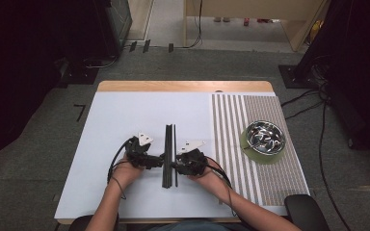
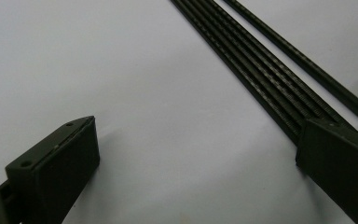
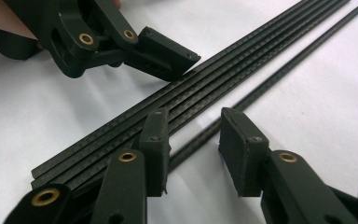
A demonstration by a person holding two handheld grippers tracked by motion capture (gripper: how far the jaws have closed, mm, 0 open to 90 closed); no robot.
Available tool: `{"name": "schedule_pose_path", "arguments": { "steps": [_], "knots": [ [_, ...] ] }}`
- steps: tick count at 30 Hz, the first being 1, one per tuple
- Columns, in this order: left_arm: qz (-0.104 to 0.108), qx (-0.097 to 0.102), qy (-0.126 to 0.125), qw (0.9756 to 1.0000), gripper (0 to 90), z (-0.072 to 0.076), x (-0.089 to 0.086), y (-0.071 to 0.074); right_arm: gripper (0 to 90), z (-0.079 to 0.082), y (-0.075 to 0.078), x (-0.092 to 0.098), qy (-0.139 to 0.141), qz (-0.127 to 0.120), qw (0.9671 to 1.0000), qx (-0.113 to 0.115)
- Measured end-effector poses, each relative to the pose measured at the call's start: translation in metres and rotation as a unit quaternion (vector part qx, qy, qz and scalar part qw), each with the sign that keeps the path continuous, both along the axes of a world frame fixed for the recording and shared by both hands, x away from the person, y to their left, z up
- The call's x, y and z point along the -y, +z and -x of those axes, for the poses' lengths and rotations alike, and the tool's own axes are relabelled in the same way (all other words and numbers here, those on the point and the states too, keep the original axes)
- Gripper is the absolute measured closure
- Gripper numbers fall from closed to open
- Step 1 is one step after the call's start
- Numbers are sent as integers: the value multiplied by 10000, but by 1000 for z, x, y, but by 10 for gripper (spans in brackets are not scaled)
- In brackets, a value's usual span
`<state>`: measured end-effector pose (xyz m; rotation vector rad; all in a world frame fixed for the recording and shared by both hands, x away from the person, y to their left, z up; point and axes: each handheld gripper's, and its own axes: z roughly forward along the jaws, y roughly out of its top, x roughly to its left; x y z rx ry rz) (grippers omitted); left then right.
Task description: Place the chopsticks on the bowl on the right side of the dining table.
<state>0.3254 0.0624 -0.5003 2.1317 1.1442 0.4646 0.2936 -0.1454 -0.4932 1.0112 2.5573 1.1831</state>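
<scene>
Jaws of both the left gripper (image 2: pixel 196 158) and right gripper (image 3: pixel 193 149) stand apart, the right's straddling a lone black rod (image 3: pixel 270 81).

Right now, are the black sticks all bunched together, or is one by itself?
One is by itself. In the right gripper view the thin single rod lies apart from the bundle of rods, white table showing between them, and the right gripper straddles it, jaws open.

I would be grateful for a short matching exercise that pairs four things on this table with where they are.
Things:
1. single thin rod
2. bundle of rods
3. steel bowl
4. left claw

Places:
A. on the striped mat
B. between the right claw's open jaws
C. at the bundle's left side in the high view
D. side by side, beside the single rod

Pairs: 1-B, 2-D, 3-A, 4-C
</scene>
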Motion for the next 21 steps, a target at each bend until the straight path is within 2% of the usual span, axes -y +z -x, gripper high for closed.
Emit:
{"name": "schedule_pose_path", "arguments": {
  "steps": [1, 4, 21],
  "knots": [
    [-2, 0, 1, 10000, 0, 0, 0, 0, 698, 0, 0, 0, -15, 22, 10000, 8],
    [0, 5, 2, 10000, 0, 0, 0, 0, 731, 1, 1, 0, -24, 124, 9999, 41],
    [4, 10, 8, 10000, 0, 0, 0, 0, 801, -5, 6, 7, -209, 213, 9995, -118]
  ]
}}
